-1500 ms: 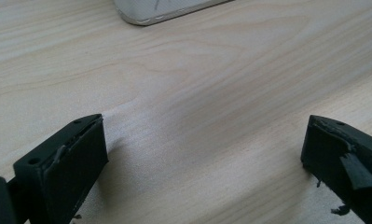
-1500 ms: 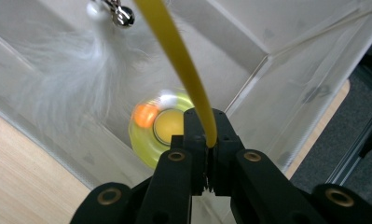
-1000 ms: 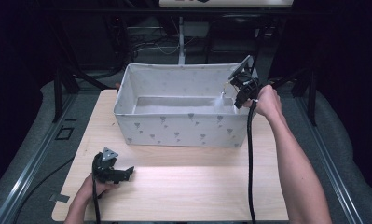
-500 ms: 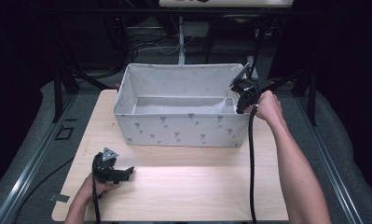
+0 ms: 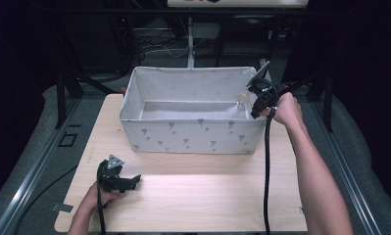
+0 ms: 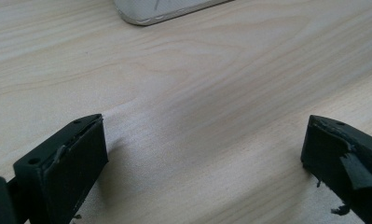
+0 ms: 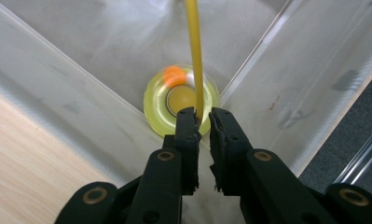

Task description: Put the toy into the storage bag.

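Note:
My right gripper (image 5: 256, 110) hangs over the right end of a grey fabric bin (image 5: 193, 134) with small printed triangles. In the right gripper view its jaws (image 7: 203, 116) are shut on a thin yellow cord (image 7: 194, 46). A translucent yellow disc (image 7: 174, 100) with a blurred orange and white patch sits below the jaws, near the bin's inner corner. A pale yellow shape (image 5: 242, 98) shows just inside the bin's right wall. My left gripper (image 5: 133, 180) lies on the wooden table near its front left, open, with bare wood between its pads (image 6: 202, 154).
The light wooden table (image 5: 207, 196) has free room in front of the bin. A corner of the bin (image 6: 160, 9) shows at the top of the left gripper view. Dark frames, stands and cables stand beyond the table's far edge.
My right gripper has dropped a little lower over the bin's right end, with the cord in it. The left gripper has stayed where it was.

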`<action>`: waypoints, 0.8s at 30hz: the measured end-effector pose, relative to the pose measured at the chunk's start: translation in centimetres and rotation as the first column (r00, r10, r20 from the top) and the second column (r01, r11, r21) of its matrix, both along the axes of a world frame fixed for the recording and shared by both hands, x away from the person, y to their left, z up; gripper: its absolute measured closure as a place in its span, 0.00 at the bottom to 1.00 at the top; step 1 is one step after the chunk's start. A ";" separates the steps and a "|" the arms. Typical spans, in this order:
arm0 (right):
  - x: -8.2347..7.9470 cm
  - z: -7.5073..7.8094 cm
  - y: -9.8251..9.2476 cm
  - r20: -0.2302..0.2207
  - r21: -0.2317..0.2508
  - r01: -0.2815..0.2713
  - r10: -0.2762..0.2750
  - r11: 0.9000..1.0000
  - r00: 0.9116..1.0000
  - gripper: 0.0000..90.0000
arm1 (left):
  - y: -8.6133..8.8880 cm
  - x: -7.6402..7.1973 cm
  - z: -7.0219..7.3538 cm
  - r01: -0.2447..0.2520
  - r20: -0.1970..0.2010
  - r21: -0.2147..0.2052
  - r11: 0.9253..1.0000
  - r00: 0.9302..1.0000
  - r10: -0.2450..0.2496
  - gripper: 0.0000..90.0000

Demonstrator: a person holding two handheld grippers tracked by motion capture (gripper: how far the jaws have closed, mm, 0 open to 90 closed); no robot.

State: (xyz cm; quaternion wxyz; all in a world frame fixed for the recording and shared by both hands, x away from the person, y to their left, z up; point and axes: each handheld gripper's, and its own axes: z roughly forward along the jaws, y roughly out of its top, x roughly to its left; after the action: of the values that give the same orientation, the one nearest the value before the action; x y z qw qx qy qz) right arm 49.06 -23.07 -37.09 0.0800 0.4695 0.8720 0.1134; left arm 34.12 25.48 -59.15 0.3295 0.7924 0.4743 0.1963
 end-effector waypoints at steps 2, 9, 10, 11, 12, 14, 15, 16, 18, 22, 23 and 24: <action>-0.3 0.9 -0.2 0.005 0.017 0.002 -0.002 1.000 1.000 0.82 | 0.0 0.0 0.0 0.000 0.000 0.000 1.000 1.000 0.000 0.00; -1.5 4.0 -0.5 0.066 0.034 0.000 -0.002 0.999 0.998 0.63 | 0.0 0.0 0.0 0.000 0.000 -0.001 1.000 1.000 0.000 0.00; -1.6 4.5 -0.5 0.073 0.037 -0.003 0.001 0.999 0.997 0.60 | 0.0 0.0 0.0 -0.001 0.000 0.000 1.000 1.000 0.001 0.00; -1.8 4.9 -0.5 0.071 0.035 -0.008 0.005 0.999 0.997 0.57 | 0.0 0.0 0.0 0.000 0.000 0.000 1.000 1.000 0.000 0.00; -2.0 5.3 -0.4 0.075 0.033 -0.010 0.008 0.999 0.997 0.55 | 0.0 0.0 0.0 0.000 0.001 -0.001 1.000 1.000 0.000 0.00; -2.5 6.0 -0.2 0.086 0.034 -0.017 0.014 0.999 0.996 0.48 | 0.0 0.0 0.0 0.000 0.001 0.000 1.000 1.000 0.000 0.00; -2.7 6.3 -0.1 0.093 0.033 -0.016 0.013 0.999 0.996 0.45 | 0.0 0.0 0.0 0.000 0.000 0.000 1.000 1.000 0.000 0.00; -2.9 6.5 0.1 0.098 0.030 -0.017 0.014 0.999 0.995 0.42 | 0.0 0.0 0.0 0.000 0.001 -0.001 1.000 1.000 0.000 0.00; -3.3 6.9 0.5 0.102 0.034 -0.033 0.030 0.999 0.994 0.36 | 0.0 0.0 0.0 0.000 0.000 0.000 1.000 1.000 0.000 0.00; -4.3 7.4 1.5 0.114 0.029 -0.068 0.064 0.997 0.991 0.28 | 0.0 0.0 0.0 0.000 0.000 -0.001 1.000 1.000 0.000 0.00; -4.5 7.4 1.8 0.119 0.032 -0.078 0.074 0.996 0.990 0.27 | 0.0 0.0 0.0 0.000 0.001 0.000 1.000 1.000 0.000 0.00; -4.8 7.5 2.0 0.121 0.036 -0.087 0.082 0.996 0.989 0.25 | 0.0 0.0 0.0 0.000 0.000 0.000 1.000 1.000 0.000 0.00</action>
State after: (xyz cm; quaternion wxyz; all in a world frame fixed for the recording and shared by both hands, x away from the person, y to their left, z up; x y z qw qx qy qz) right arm 44.31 -21.03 -29.64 0.1175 0.4260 0.8823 0.1623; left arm 34.12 25.48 -59.15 0.3294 0.7925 0.4742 0.1963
